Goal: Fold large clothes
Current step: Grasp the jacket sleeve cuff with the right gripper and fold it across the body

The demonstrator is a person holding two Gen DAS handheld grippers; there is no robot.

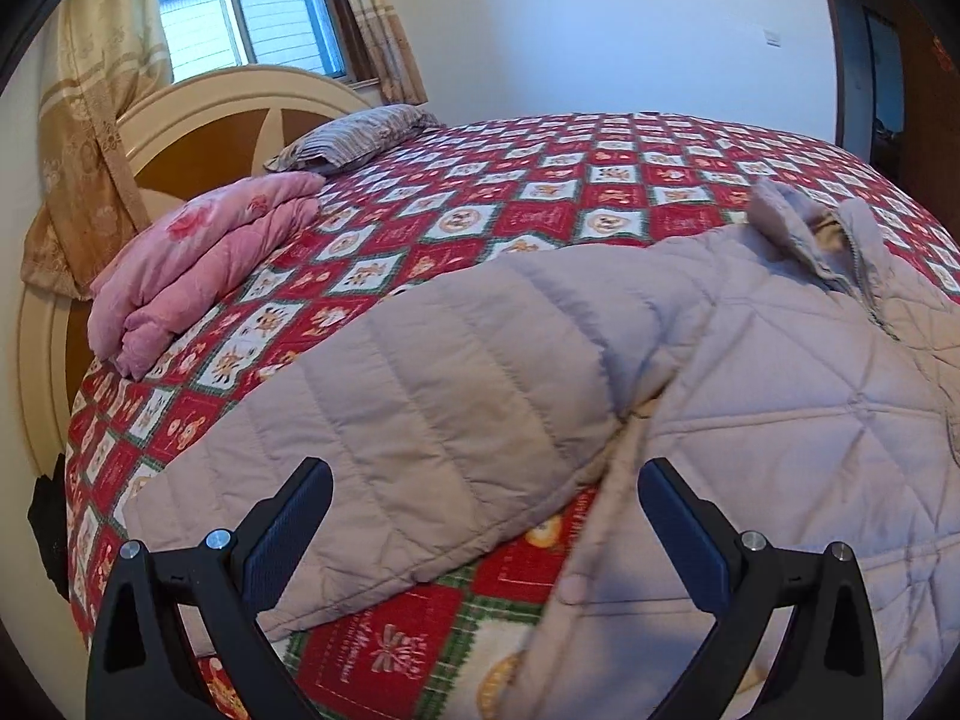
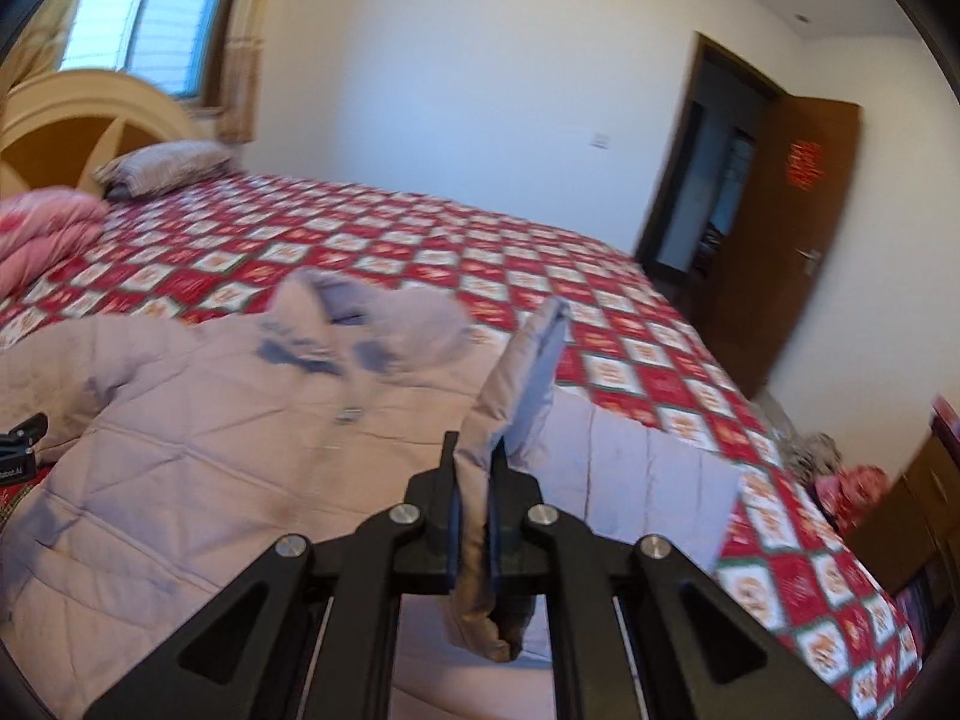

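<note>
Left wrist view, left to right: folded pink blanket sits at left of frame on the red checkered bedspread, striped pillow above it by the headboard. Quilted grey jacket fills centre and right, lying flat on the bedspread, collar at upper right. One sleeve runs from centre down to lower left. Left gripper at bottom of frame, jaws wide apart, holding nothing; the sleeve end lies between and just ahead of the fingers. Right wrist view: jacket body spreads across left and centre of frame, motion-blurred, collar at centre. Right gripper at bottom centre, jaws narrow and clamped on a fold of the jacket's other sleeve, which stands up from the fingers toward centre right. Open wooden door at right of frame.
</note>
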